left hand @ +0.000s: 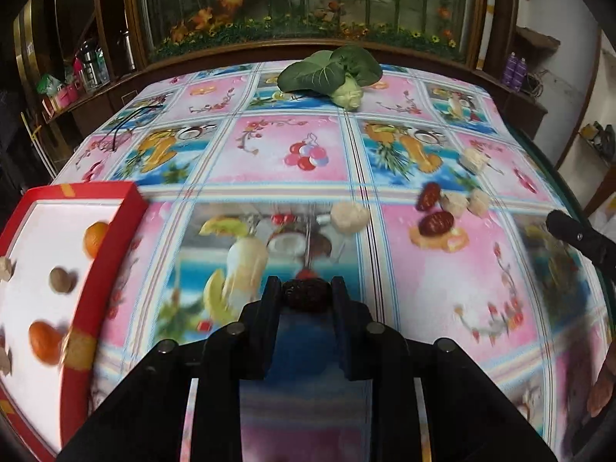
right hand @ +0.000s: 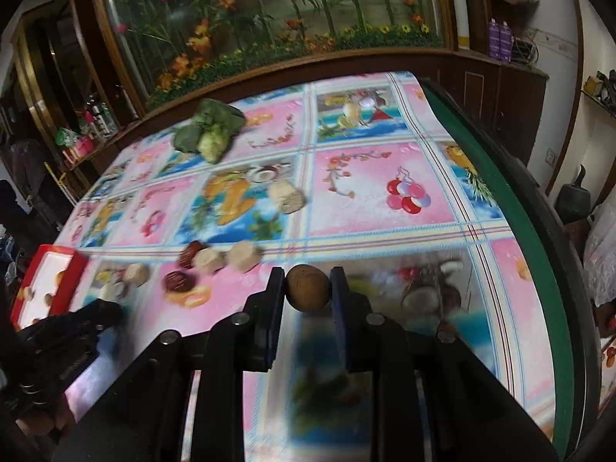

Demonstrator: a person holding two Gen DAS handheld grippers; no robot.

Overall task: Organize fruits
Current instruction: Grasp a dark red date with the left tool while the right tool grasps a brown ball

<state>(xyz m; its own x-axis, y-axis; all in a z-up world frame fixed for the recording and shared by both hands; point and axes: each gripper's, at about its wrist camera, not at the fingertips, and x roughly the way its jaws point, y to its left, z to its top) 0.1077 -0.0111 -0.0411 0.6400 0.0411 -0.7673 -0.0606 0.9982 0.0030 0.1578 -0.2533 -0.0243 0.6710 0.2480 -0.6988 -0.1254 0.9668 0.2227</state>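
Left gripper (left hand: 306,288) is gripping a dark red date (left hand: 307,297) over the tablecloth (left hand: 442,288), right of the red tray (left hand: 111,246) holding oranges (left hand: 96,238); right gripper (right hand: 308,285) is clenching a brown round fruit (right hand: 308,288) above the table, near loose dates (right hand: 179,281)

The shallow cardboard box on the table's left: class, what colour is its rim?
Red rim, white inside; the left wrist view shows it best.
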